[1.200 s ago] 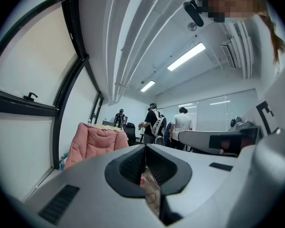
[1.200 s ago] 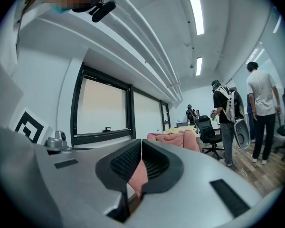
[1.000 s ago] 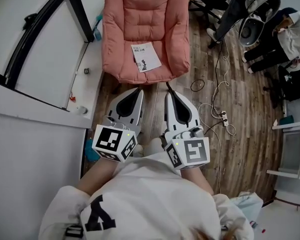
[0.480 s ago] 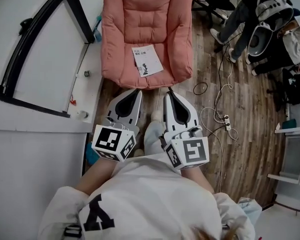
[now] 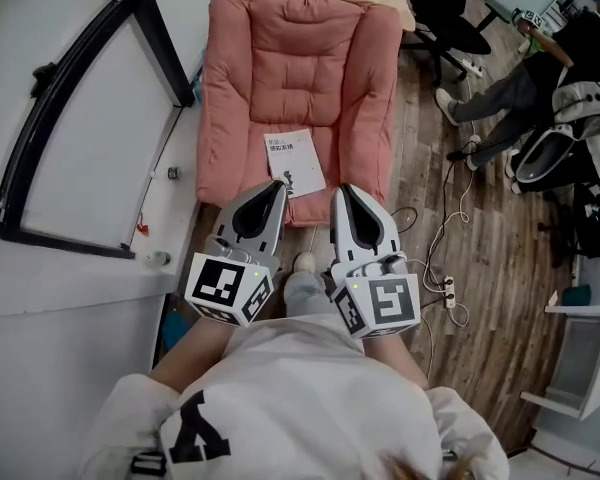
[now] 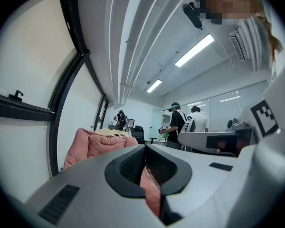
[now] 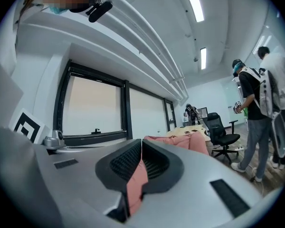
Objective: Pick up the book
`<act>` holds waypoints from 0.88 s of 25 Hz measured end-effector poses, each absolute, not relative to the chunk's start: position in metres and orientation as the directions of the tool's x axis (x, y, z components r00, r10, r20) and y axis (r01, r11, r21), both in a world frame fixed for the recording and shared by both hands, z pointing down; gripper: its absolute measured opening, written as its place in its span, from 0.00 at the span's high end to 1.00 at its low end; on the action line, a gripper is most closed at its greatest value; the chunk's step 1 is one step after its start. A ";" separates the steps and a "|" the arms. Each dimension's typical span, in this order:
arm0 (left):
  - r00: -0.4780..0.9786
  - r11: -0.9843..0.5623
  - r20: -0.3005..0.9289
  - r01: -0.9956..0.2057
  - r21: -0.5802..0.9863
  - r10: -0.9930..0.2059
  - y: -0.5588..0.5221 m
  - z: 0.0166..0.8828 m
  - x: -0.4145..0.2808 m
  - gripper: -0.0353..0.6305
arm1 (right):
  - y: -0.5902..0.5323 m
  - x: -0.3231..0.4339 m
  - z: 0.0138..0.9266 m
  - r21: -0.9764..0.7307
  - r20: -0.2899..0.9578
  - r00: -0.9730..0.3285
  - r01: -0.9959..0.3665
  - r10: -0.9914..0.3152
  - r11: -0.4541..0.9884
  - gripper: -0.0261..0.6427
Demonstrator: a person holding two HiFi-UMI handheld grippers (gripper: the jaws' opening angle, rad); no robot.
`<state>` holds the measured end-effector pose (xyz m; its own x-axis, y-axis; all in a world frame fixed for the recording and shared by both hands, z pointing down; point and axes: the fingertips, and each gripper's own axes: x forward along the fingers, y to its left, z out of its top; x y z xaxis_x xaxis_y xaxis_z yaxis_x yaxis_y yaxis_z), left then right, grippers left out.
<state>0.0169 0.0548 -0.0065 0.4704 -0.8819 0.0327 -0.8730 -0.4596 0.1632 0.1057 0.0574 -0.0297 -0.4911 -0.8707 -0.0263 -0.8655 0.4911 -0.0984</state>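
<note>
Where the head view looks down, the book lies flat on the seat of the pink armchair, just beyond the tips of the left gripper and right gripper. In the left gripper view, the jaws meet, empty. In the right gripper view, they likewise press together on nothing.

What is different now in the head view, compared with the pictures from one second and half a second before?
Both tools have moved forward toward the pink chair. The tips of the left tool and the right tool now overlap its front edge, close to the book. Nothing was taken hold of or let go. The book lies on the chair as before, and both tools stay shut and empty.
</note>
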 end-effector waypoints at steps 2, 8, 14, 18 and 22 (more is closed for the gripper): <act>0.466 -0.456 0.028 -0.875 0.161 -0.885 0.030 -0.010 0.023 0.94 | 0.031 0.112 -0.036 -0.089 -0.032 -0.500 -0.861 -0.866 0.501 0.92; 0.455 -0.444 0.019 -0.877 0.181 -0.890 -0.042 -0.014 0.042 0.94 | -0.040 0.131 -0.037 -0.089 -0.018 -0.509 -0.856 -0.860 0.509 0.92; 0.440 -0.427 0.032 -0.885 0.186 -0.897 -0.082 -0.007 0.054 0.94 | -0.082 0.145 -0.028 -0.096 0.001 -0.519 -0.851 -0.855 0.517 0.92; 0.422 -0.406 0.046 -0.892 0.199 -0.905 -0.096 0.002 0.052 0.94 | -0.100 0.143 -0.019 -0.105 0.010 -0.539 -0.838 -0.842 0.535 0.92; 0.394 -0.376 0.056 -0.903 0.208 -0.917 -0.099 0.005 0.043 0.94 | -0.111 0.135 -0.016 -0.113 0.021 -0.560 -0.824 -0.828 0.555 0.92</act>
